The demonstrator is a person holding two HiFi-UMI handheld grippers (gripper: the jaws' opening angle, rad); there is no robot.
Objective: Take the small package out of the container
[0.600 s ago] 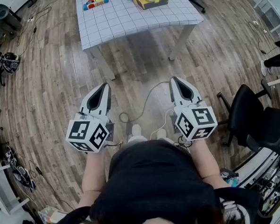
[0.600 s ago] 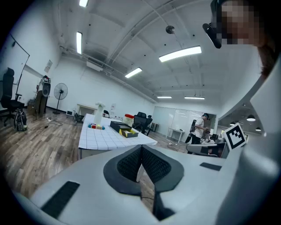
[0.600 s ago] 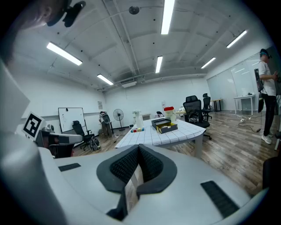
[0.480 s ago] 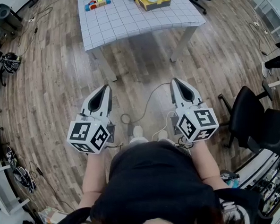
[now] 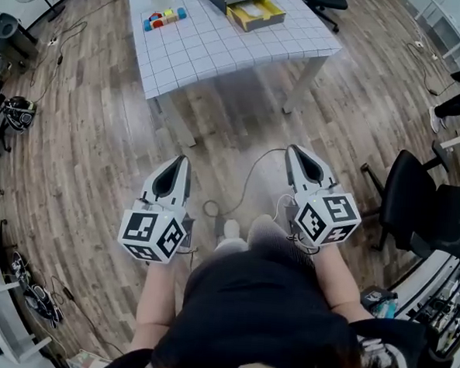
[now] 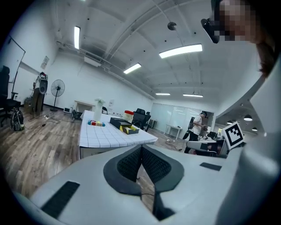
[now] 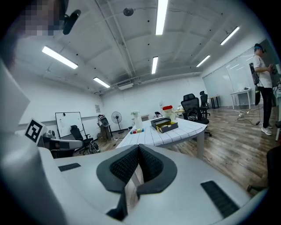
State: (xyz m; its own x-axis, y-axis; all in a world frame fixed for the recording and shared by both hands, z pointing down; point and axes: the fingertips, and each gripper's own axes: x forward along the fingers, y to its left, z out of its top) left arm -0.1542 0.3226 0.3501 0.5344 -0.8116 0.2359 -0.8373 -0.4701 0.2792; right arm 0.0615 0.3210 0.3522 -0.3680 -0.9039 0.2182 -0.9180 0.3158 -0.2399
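Left hand-held gripper (image 5: 182, 162), at my eleven o'clock: jaws together with nothing between them, held low over the floor because, as I judge it, my reach has not begun. Bench (image 5: 222, 50), at twelve o'clock, well apart from both tools: coloured blocks (image 5: 164, 17) at its ten o'clock, container (image 5: 263, 22) at its one o'clock. The small package (image 5: 254, 10) appears to be the pale item inside. Right hand-held gripper (image 5: 295, 151), at my one o'clock: likewise closed and empty.
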